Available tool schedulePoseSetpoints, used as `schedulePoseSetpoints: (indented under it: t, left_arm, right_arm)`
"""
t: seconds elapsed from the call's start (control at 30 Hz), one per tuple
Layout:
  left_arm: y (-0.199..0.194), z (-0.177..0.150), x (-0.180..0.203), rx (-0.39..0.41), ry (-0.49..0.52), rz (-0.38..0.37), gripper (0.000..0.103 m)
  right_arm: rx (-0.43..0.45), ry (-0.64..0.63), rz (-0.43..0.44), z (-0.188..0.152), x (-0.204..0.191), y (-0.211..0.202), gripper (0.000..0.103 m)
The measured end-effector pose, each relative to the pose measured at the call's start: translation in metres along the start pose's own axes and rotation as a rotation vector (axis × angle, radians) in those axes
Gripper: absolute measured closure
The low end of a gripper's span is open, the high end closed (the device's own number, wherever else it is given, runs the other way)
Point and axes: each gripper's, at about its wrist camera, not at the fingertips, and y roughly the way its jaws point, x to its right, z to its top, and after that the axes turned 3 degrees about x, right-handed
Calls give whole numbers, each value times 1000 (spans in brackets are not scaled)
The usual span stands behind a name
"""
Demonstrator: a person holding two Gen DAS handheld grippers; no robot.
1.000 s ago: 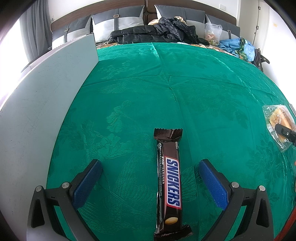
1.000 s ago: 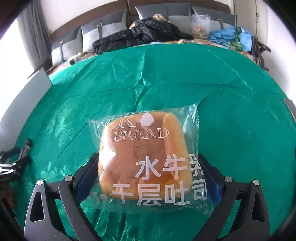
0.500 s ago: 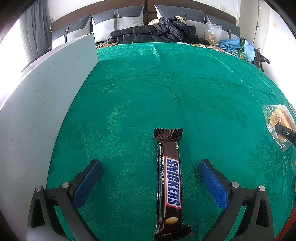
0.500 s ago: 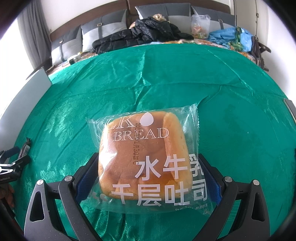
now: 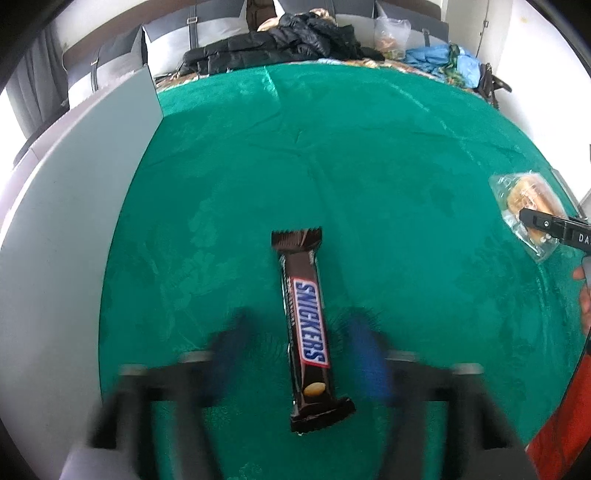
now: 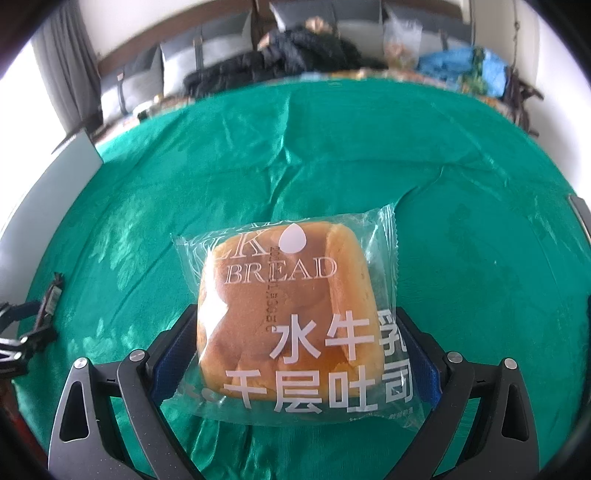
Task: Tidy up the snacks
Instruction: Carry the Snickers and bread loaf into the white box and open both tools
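Note:
A Snickers bar (image 5: 304, 325) lies lengthwise on the green cloth (image 5: 332, 166), between the two blue-padded fingers of my left gripper (image 5: 301, 354). The fingers are blurred, narrower apart than before, and do not touch the bar. A packaged bread bun (image 6: 291, 317) in clear wrap sits between the blue pads of my right gripper (image 6: 295, 354), which press on its sides. The bun also shows at the far right of the left wrist view (image 5: 532, 206), with a right finger (image 5: 550, 223) across it.
A grey board (image 5: 62, 236) borders the cloth on the left. Black jackets (image 5: 280, 48), a plastic bag (image 5: 391, 33) and blue clothes (image 5: 443, 59) lie beyond the far edge. The left gripper shows at the left edge of the right wrist view (image 6: 26, 332).
My left gripper's fingers have moved inward toward the Snickers bar and the view has shifted back and up. The right gripper has closed in on the bun's sides.

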Motion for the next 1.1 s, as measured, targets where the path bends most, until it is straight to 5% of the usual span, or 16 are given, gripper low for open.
schedulePoseSetpoints:
  t: [0.13,0.37,0.47,0.57,0.7,0.77,0.8,0.83,0.87,0.97,1.1]
  left_arm:
    - [-5,-2,-5,-4,-68,-57,86]
    - [-63,-6,-9,86,-174,-189,86]
    - [-107,5,-27,165,-205,-202,86]
    - [-153,17,-66,248,-239,-151,86]
    - [-195,13,-142,292,-313,10,86]
    - [-203,2,-182,271,-360,156,74]
    - [-205,-6,-201,255,-386,210,46]
    - [-205,-12,-213,244,-409,243,19]
    - [-208,-21,-224,243,-432,276,15]
    - [-218,-46,-245,247,-473,338,14]
    - [-218,-68,-250,242,-489,357,14]
  right_arm:
    - [-56,51,52,11,6,-11,23]
    - [-43,12,123,28,-20,-55,24]
    - [2,-17,239,49,-67,-86,24]
    - [51,-72,375,73,-130,-116,24]
    - [93,-189,566,103,-242,-155,23]
    - [105,-227,652,116,-299,-165,21]
    - [121,-238,678,123,-326,-168,21]
    - [152,-251,690,130,-358,-169,17]
    - [159,-260,684,134,-375,-169,15]
    - [168,-292,650,143,-428,-165,15]
    - [184,-314,640,143,-448,-165,15]
